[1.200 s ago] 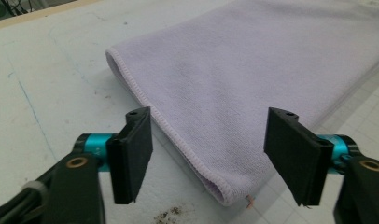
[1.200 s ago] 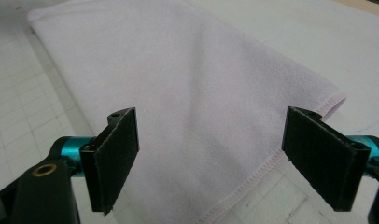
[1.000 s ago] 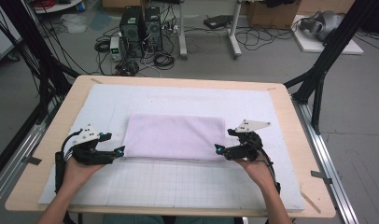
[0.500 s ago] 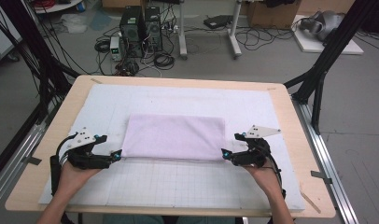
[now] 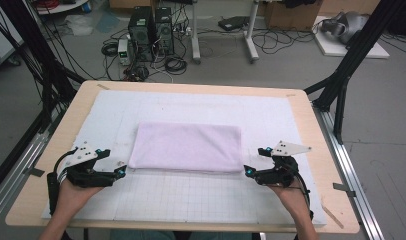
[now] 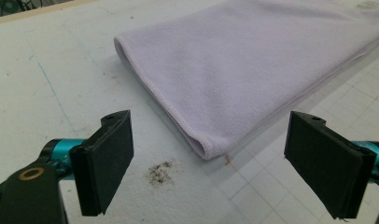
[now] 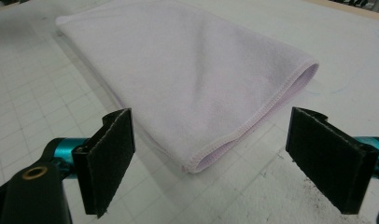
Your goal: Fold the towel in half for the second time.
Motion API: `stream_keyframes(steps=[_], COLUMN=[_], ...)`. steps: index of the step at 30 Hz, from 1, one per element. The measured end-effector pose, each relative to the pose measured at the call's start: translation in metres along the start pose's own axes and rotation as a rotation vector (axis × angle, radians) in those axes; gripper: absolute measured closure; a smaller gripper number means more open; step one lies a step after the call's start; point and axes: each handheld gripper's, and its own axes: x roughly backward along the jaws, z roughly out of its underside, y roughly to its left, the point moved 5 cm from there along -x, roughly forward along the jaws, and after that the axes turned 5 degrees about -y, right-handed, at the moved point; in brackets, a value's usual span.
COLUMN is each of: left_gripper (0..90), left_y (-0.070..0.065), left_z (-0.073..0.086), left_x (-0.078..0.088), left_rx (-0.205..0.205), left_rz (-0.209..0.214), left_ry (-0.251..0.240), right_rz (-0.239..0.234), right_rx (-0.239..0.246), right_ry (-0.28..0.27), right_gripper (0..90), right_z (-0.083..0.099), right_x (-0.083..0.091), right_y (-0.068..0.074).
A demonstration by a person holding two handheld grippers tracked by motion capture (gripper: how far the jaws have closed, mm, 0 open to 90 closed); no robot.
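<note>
White gridded mat point(image 5: 191, 200) on wooden table point(image 5: 311, 130), folded lilac towel point(image 5: 187, 147), both hand-held grippers point(image 5: 120, 171) point(image 5: 247, 171) wide, empty.

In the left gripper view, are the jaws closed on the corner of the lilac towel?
No: the left gripper has its jaws wide apart, and the folded towel corner lies on the mat ahead of them, untouched.

Folded lilac towel point(image 6: 253, 70) cut off at 1 to 3 o'clock by the frame edge in the left gripper view; far end cut at 11 to 12 o'clock in the right gripper view point(image 7: 187, 70). Lower layers hidden beneath the top fold. Forearms cropped at 6 o'clock in the high view. Right jaw of the left gripper point(image 6: 215, 163) clipped at 3 o'clock. Floor clutter point(image 5: 151, 40) at 12 o'clock too small to identify. Dark speck patch point(image 6: 160, 171) on the surface point(image 6: 47, 93) too blurred to identify.
</note>
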Motion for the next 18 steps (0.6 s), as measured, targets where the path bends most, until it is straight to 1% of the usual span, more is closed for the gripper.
stream_keyframes(steps=[6, 7, 10, 13, 16, 18], left_gripper=[16.1, 16.2, 16.3, 16.3, 16.4, 16.4], left_y=[-0.003, -0.004, -0.005, -0.006, -0.008, -0.009], left_z=[0.004, 0.004, 0.004, 0.005, 0.007, 0.009], left_x=[0.007, 0.008, 0.010, 0.012, 0.014, 0.015], left_rx=[-0.001, 0.004, -0.005, -0.001, -0.001, 0.002], left_rz=[-0.002, 0.001, -0.001, 0.000, -0.001, -0.004], left_ry=[-0.001, -0.002, -0.002, -0.002, -0.003, -0.002], right_rz=[0.006, 0.009, 0.008, 0.010, 0.015, 0.019], right_rx=[0.004, 0.008, 0.011, 0.011, 0.000, 0.004], right_ry=[-0.004, -0.006, -0.007, -0.007, -0.009, -0.009], right_gripper=[15.0, 15.0, 15.0, 15.0, 15.0, 15.0], right_z=[0.001, 0.002, 0.005, 0.008, 0.012, 0.015], right_x=[0.009, 0.010, 0.016, 0.021, 0.025, 0.027], right_y=[0.001, 0.001, 0.003, 0.005, 0.006, 0.006])
